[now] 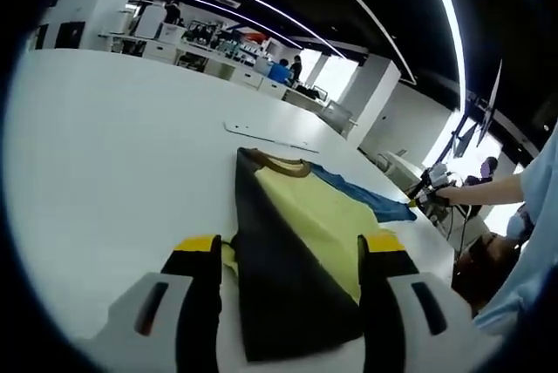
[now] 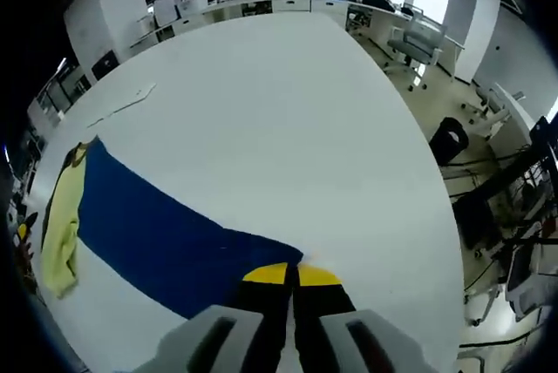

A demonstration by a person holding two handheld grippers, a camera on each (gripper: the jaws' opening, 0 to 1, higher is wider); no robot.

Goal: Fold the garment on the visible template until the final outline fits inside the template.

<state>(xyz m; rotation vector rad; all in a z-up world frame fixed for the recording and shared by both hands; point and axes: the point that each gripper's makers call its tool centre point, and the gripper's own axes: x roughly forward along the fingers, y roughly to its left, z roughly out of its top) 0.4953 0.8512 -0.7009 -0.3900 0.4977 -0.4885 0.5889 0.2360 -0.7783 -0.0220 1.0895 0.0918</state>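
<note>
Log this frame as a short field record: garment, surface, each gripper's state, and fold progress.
garment: T-shirt, yellow front, dark panel folded over it, blue sleeve spread sideways
surface: white table
left gripper: open, jaws straddling the dark folded panel, not clamped
right gripper: shut on the blue sleeve's edge
template: no outline discernible on the table
fold progress: one side folded in; blue sleeve not yet folded

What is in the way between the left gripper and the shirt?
Nothing visible. The left gripper has its fingers spread either side of the shirt, whose dark folded panel runs up between them on the white table.
</note>
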